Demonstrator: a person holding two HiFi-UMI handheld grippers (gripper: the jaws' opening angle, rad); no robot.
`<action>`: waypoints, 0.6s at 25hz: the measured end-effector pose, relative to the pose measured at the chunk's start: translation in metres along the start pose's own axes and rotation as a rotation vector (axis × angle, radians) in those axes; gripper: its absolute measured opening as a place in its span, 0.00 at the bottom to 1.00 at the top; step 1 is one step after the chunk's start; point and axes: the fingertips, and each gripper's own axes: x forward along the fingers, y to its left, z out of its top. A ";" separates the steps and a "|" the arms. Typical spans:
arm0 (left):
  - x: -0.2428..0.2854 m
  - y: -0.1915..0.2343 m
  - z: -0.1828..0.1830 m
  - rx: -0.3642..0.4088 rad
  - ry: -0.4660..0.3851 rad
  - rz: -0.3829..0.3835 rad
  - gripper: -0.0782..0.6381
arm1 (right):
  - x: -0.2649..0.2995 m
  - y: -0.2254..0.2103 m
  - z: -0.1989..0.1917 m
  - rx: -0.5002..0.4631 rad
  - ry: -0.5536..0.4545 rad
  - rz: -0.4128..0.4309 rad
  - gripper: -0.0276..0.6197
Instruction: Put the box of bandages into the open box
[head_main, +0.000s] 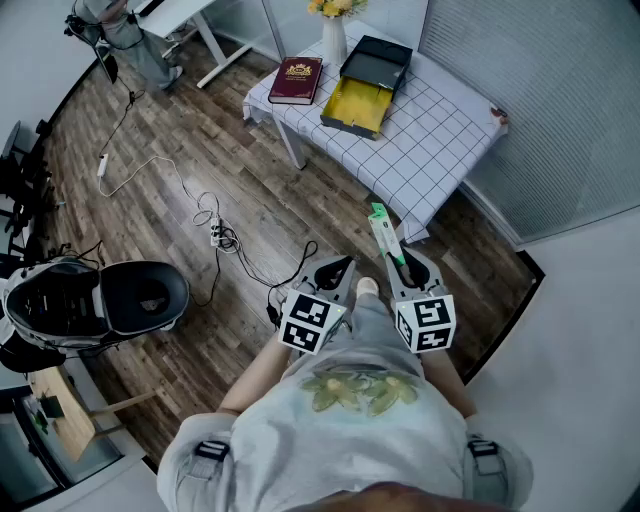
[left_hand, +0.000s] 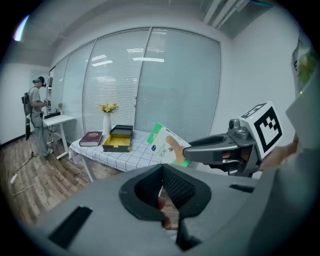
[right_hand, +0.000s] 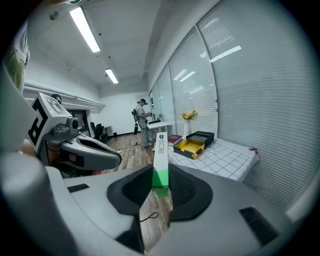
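Observation:
My right gripper (head_main: 398, 262) is shut on a thin green-and-white box of bandages (head_main: 380, 232), which sticks out forward from its pads (right_hand: 177, 182). The same box of bandages (right_hand: 160, 155) shows edge-on in the right gripper view, and tilted (left_hand: 167, 145) in the left gripper view. My left gripper (head_main: 338, 270) hangs beside it, shut with nothing held. The open box (head_main: 366, 85), black with a yellow inside, lies on the checked table (head_main: 430, 140) well ahead of both grippers, over wood floor.
A dark red book (head_main: 296, 80) and a white vase of flowers (head_main: 333, 35) share the table with the open box. Cables and a power strip (head_main: 218, 235) lie on the floor to the left, near a black chair (head_main: 145, 295). Another person (left_hand: 36, 117) stands by a white desk.

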 end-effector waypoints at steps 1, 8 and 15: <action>0.001 0.002 0.004 0.004 -0.003 -0.001 0.12 | 0.002 -0.002 0.005 -0.002 -0.004 -0.003 0.18; 0.022 0.026 0.028 0.015 -0.023 0.037 0.12 | 0.021 -0.024 0.025 -0.017 -0.029 -0.011 0.18; 0.051 0.050 0.055 -0.011 -0.063 0.081 0.12 | 0.051 -0.055 0.048 -0.053 -0.040 0.014 0.18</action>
